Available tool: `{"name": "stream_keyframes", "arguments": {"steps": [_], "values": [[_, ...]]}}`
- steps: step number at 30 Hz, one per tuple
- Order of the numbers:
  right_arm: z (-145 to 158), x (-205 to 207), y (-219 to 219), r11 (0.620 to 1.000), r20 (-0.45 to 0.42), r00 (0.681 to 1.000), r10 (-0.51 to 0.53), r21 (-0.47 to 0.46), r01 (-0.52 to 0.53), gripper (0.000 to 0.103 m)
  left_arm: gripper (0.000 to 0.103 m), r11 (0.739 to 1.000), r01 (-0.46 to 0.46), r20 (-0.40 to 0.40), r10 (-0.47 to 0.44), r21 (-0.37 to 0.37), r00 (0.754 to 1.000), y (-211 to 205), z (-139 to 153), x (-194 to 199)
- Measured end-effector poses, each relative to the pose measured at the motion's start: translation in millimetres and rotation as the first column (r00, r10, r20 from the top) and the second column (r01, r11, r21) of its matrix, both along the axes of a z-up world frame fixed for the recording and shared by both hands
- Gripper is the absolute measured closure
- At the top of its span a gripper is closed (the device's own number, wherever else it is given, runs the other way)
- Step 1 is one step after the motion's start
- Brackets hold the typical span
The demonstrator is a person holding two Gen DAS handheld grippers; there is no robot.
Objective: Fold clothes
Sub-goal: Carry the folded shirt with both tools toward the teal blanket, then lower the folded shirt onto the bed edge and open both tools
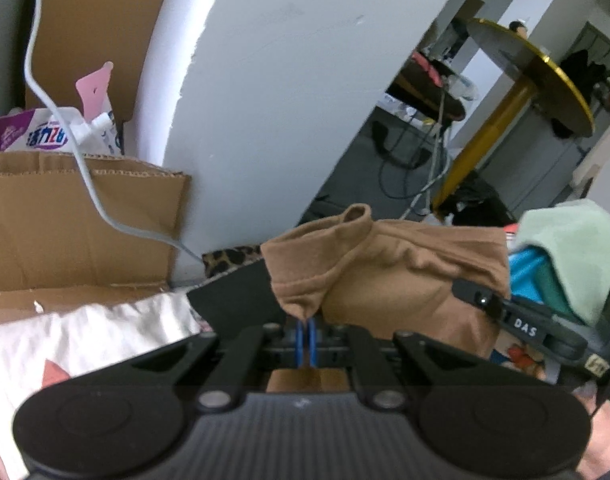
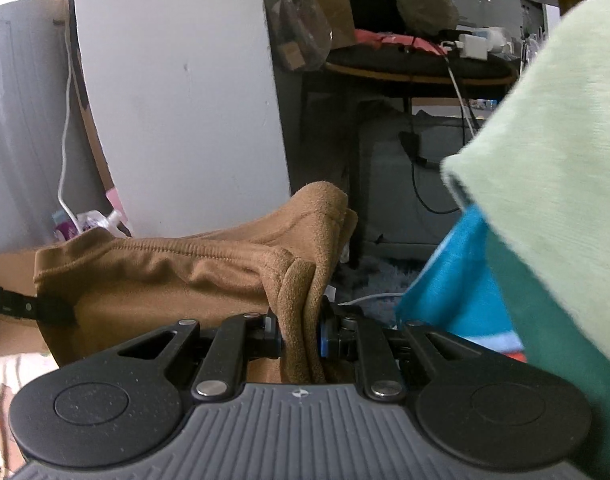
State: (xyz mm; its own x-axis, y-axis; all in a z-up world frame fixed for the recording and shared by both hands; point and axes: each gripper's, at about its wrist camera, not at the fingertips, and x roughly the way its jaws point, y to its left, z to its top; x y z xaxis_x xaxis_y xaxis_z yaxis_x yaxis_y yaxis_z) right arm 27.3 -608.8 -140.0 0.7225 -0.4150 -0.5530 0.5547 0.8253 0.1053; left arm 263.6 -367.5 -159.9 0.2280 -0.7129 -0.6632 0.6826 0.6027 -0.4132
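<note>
White wall behind, cardboard box [image 1: 77,216] at left. Left tool [image 1: 306,330] pinches one corner of the tan garment [image 1: 389,276], right tool [image 2: 301,338] grips a thick bunch of the other, so it hangs stretched sideways between them. Only the left view catches the gold-edged round table [image 1: 533,76]; mint cloth [image 2: 553,152] crowds the right's.

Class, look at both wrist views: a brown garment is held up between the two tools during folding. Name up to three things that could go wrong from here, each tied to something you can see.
1. The left tool pinches only a thin bunched tip of the brown garment; it could slip free.
2. The right tool clamps several thick layers, so the fold may come out uneven.
3. The mint green cloth hangs close beside the right tool and could snag.
</note>
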Motion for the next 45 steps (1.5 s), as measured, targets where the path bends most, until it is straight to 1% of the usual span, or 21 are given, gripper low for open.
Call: {"name": "stream_keyframes", "arguments": {"steps": [3, 6, 12, 21, 25, 27, 28, 29, 31, 33, 34, 35, 36, 38, 40, 43, 44, 45], "values": [[-6.8, 14.2, -4.3, 1.000, -0.028, 1.000, -0.002, -0.019, 0.001, 0.087, 0.100, 1.000, -0.013, 0.010, 0.013, 0.019, 1.000, -10.1, -9.4, 12.7], [-15.6, 30.0, -8.3, 0.999, -0.065, 0.998, -0.006, -0.052, 0.002, 0.087, 0.100, 0.999, -0.037, 0.003, 0.037, 0.029, 0.999, -18.8, -22.7, 27.9], [-38.0, 64.6, -21.4, 0.998, -0.143, 0.990, -0.016, -0.068, 0.007, 0.087, 0.100, 0.996, -0.071, -0.015, 0.071, 0.047, 0.997, -33.1, -50.2, 52.4], [-68.9, 113.3, -44.7, 0.996, -0.248, 0.969, -0.011, -0.090, -0.012, 0.086, 0.099, 0.991, -0.120, -0.069, 0.123, 0.055, 0.990, -46.6, -88.5, 87.6], [-80.2, 129.7, -58.9, 0.996, -0.302, 0.953, -0.017, -0.085, -0.010, 0.084, 0.099, 0.989, -0.135, -0.084, 0.139, 0.054, 0.987, -50.2, -100.4, 97.4], [-82.0, 137.7, -64.7, 0.996, -0.336, 0.942, -0.024, -0.089, -0.006, 0.078, 0.099, 0.988, -0.143, -0.097, 0.147, 0.054, 0.984, -49.9, -104.9, 101.0], [-82.0, 141.7, -66.8, 0.995, -0.356, 0.934, -0.032, -0.097, -0.003, 0.072, 0.099, 0.988, -0.144, -0.103, 0.148, 0.052, 0.984, -49.6, -106.8, 102.8], [-80.6, 144.9, -68.9, 0.995, -0.373, 0.927, -0.035, -0.103, -0.004, 0.066, 0.099, 0.989, -0.139, -0.104, 0.143, 0.047, 0.984, -49.3, -108.2, 104.2], [-76.3, 150.5, -73.3, 0.994, -0.403, 0.914, -0.036, -0.111, -0.010, 0.066, 0.095, 0.990, -0.136, -0.106, 0.139, 0.044, 0.985, -47.2, -109.2, 105.6], [-68.7, 153.5, -76.5, 0.991, -0.417, 0.907, -0.053, -0.135, -0.005, 0.066, 0.094, 0.989, -0.138, -0.108, 0.142, 0.044, 0.984, -44.2, -109.5, 106.2], [-64.2, 154.2, -79.1, 0.989, -0.416, 0.907, -0.067, -0.148, 0.005, 0.065, 0.092, 0.988, -0.144, -0.110, 0.149, 0.048, 0.983, -42.2, -109.5, 106.6], [-59.4, 154.5, -81.8, 0.989, -0.409, 0.910, -0.074, -0.150, 0.013, 0.065, 0.087, 0.986, -0.155, -0.105, 0.160, 0.053, 0.982, -39.4, -108.3, 106.7], [-55.6, 153.8, -83.2, 0.990, -0.402, 0.913, -0.074, -0.142, 0.018, 0.065, 0.086, 0.985, -0.166, -0.100, 0.171, 0.058, 0.980, -36.6, -107.0, 106.7], [-51.5, 150.4, -82.1, 0.991, -0.392, 0.917, -0.072, -0.133, 0.021, 0.065, 0.075, 0.980, -0.190, -0.080, 0.195, 0.066, 0.978, -31.2, -103.1, 106.7], [-51.5, 146.9, -77.8, 0.991, -0.389, 0.919, -0.064, -0.131, 0.014, 0.065, 0.073, 0.975, -0.211, -0.066, 0.215, 0.066, 0.974, -24.0, -97.0, 108.4], [-54.4, 141.9, -71.8, 0.992, -0.379, 0.924, -0.048, -0.124, 0.001, 0.066, 0.073, 0.972, -0.227, -0.075, 0.231, 0.064, 0.970, -12.2, -89.5, 109.7], [-54.9, 139.6, -68.2, 0.993, -0.376, 0.926, -0.039, -0.117, -0.006, 0.067, 0.073, 0.970, -0.239, -0.084, 0.243, 0.053, 0.966, -6.5, -87.0, 108.8], [-56.6, 137.4, -64.7, 0.994, -0.373, 0.927, -0.029, -0.107, -0.012, 0.070, 0.069, 0.968, -0.249, -0.096, 0.252, 0.038, 0.963, -1.7, -85.8, 107.5]]}}
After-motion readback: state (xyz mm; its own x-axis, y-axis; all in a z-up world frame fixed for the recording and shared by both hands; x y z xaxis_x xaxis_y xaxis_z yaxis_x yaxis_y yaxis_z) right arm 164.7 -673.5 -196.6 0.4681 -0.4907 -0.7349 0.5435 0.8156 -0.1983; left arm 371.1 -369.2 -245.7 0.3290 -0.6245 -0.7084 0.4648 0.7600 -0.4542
